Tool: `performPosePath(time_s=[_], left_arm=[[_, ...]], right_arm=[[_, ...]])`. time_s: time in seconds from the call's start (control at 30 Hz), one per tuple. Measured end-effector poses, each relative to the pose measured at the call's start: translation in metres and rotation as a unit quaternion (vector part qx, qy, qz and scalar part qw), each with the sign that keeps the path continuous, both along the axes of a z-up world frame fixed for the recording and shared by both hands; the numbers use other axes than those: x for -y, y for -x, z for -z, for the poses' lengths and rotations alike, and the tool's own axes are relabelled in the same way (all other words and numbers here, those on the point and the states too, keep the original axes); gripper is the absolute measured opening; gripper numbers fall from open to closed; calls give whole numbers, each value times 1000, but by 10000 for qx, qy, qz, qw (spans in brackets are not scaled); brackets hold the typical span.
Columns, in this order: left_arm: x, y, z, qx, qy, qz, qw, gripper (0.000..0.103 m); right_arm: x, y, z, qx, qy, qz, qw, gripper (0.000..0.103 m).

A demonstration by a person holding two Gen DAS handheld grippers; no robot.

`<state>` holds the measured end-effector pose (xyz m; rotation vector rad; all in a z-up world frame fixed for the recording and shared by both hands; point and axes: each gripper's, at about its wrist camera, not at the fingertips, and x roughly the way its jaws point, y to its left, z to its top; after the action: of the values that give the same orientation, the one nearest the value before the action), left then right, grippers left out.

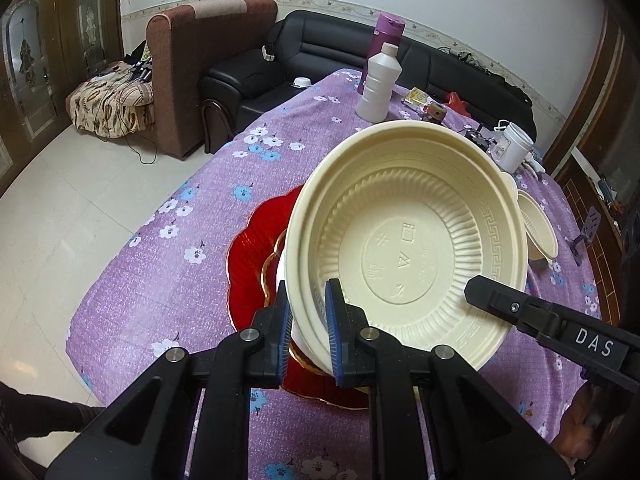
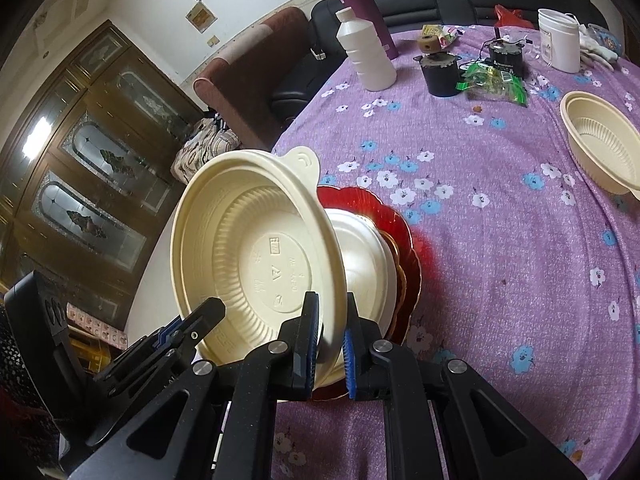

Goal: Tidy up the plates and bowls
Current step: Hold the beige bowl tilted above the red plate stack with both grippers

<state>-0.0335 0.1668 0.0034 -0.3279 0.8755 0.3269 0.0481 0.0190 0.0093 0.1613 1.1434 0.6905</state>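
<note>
Both grippers are holding 1 cream bowl (image 1: 404, 240) by its rim, tilted steeply so its ribbed inside is facing the cameras. The left gripper (image 1: 307, 320) is pinching the rim on its own side, jaws clamped on the thin wall with the blue pads (image 1: 331, 312) pressing from inside and outside; the right gripper (image 2: 331, 332) is doing the same on the opposite side, jaws nearly together on the rim. The bowl is hanging just above the stack: a white bowl (image 2: 360, 248) sitting on a gold-edged plate (image 2: 398, 276), which is lying on the red scalloped plate (image 2: 404, 216) on the purple flowered tablecloth (image 2: 500, 260). Whether the cream bowl's lower edge is already touching the white bowl cannot be told

The step in hand seems to be nesting this bowl into the white one. To do it well, both hands should be levelling the bowl together, bringing its base flat over the white bowl's mouth before lowering, so 1 side is not catching the rim and shoving the stack across the cloth. Both grips should be opening only once the bowl is seated, and at the same time, since the thin plastic is likely flexing under uneven pull. A second cream bowl (image 2: 600, 144) is waiting well apart on the right, near a white bottle (image 2: 366, 52) and clutter
</note>
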Motion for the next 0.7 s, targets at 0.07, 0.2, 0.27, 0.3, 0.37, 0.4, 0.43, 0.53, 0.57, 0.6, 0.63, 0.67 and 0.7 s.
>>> performPosePath(time_s=[0.07,0.2,0.27,0.3,0.37,0.4,0.43,0.53,0.57,0.6,0.63,0.67,0.7], left_arm=[[0,0,1,-12,4,4,10000,14],[0,1,3,-30,18,14,10000,14],[0,1,3,-22,19,13,10000,14],[0,1,2,-21,17,13,10000,14],[0,1,3,-22,6,21,10000,14],[0,1,3,-22,4,25,10000,14],[1,1,3,-26,8,25,10000,14],[1,0,4,-30,7,33,10000,14],[1,1,4,-29,13,30,10000,14],[1,1,4,-27,12,30,10000,14],[1,1,4,-25,5,31,10000,14],[1,0,4,-28,9,29,10000,14],[1,1,4,-32,15,30,10000,14]], right_arm=[[0,-1,1,-11,20,-4,10000,10],[-1,-1,3,-39,40,-6,10000,10],[0,-1,3,-53,42,-4,10000,10],[0,-1,3,-56,40,-6,10000,10],[0,-1,4,-72,44,-3,10000,10],[0,-2,4,-78,46,-1,10000,10],[0,-1,4,-78,51,-3,10000,10],[0,-1,4,-93,64,-7,9999,10],[0,-1,4,-95,68,-8,9999,10],[1,0,4,-96,69,-9,9999,10],[1,0,4,-98,70,-12,9999,10],[0,-1,4,-101,73,-13,9999,10],[1,-1,5,-102,79,-14,9999,10]])
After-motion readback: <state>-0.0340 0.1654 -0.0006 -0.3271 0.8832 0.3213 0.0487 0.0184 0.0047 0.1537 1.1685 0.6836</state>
